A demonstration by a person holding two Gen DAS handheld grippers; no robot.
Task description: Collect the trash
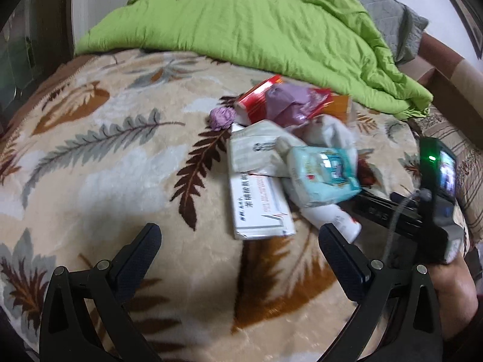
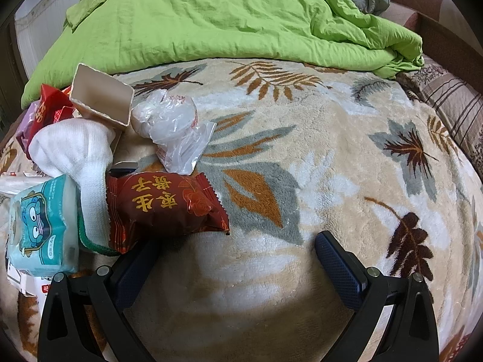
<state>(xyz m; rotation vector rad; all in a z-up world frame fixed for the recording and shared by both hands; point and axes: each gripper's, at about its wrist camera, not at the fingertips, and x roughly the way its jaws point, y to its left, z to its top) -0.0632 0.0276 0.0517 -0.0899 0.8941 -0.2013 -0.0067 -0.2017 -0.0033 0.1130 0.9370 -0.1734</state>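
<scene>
A heap of trash lies on the leaf-patterned blanket (image 1: 105, 157). In the left wrist view it holds a white medicine box (image 1: 259, 208), a teal tissue pack (image 1: 323, 178), a red wrapper (image 1: 259, 96) and a purple wad (image 1: 222, 117). My left gripper (image 1: 238, 238) is open and empty, just short of the white box. In the right wrist view a dark red snack bag (image 2: 169, 205), a clear plastic bag (image 2: 172, 129), a white sock (image 2: 78, 163) and an open carton (image 2: 102, 96) lie at the left. My right gripper (image 2: 235, 244) is open and empty, its left finger under the snack bag's edge.
A green quilt (image 1: 241, 21) is bunched at the far side of the bed, also in the right wrist view (image 2: 211, 15). A grey pillow (image 1: 389, 15) lies behind it. The right gripper's body (image 1: 437, 199) shows at the left wrist view's right edge, next to a black flat device (image 1: 380, 208).
</scene>
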